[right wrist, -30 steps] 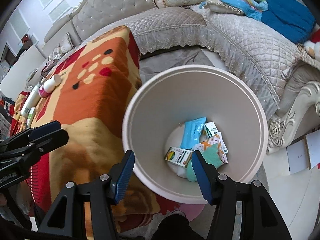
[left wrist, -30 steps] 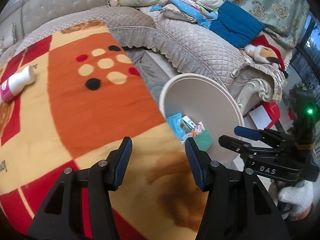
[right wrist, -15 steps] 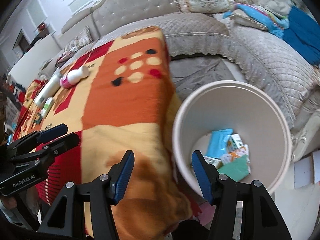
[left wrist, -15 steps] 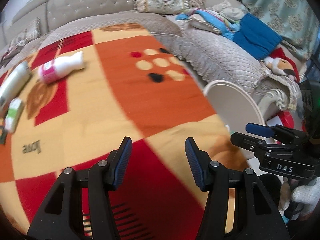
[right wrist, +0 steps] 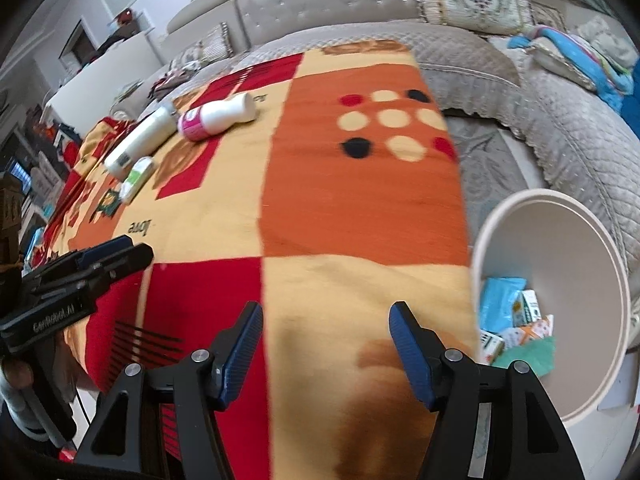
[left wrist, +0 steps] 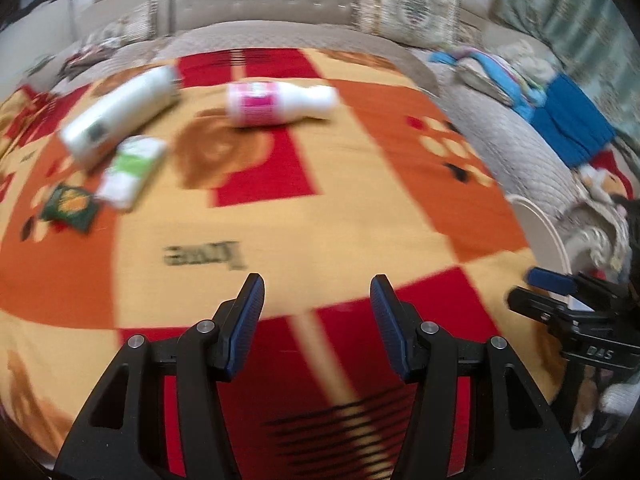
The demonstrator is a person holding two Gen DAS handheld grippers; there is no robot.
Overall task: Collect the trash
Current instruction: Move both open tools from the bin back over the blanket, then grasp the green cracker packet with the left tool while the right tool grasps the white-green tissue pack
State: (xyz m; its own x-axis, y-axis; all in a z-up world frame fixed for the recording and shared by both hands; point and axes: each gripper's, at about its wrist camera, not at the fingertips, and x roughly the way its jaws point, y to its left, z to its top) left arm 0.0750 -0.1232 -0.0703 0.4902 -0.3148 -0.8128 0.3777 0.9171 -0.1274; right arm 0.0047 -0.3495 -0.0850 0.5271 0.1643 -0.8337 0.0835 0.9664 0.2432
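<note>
Right gripper (right wrist: 326,336): jaws just widening, nothing between, over blanket (right wrist: 360,216)
Left gripper (left wrist: 316,312): parted, empty
Bin (right wrist: 560,240): holds wrappers
Bottle (left wrist: 276,104): lying on blanket

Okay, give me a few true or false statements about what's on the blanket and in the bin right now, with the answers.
1. The pink-labelled bottle lies on its side on the blanket. True.
2. The bin is empty. False: wrappers lie at its bottom.
3. The right tongs grip a bottle. False: they are open, with nothing between them.
4. The left tongs hold nothing. True.
5. The green packet lies inside the bin. False: it is on the blanket.
</note>
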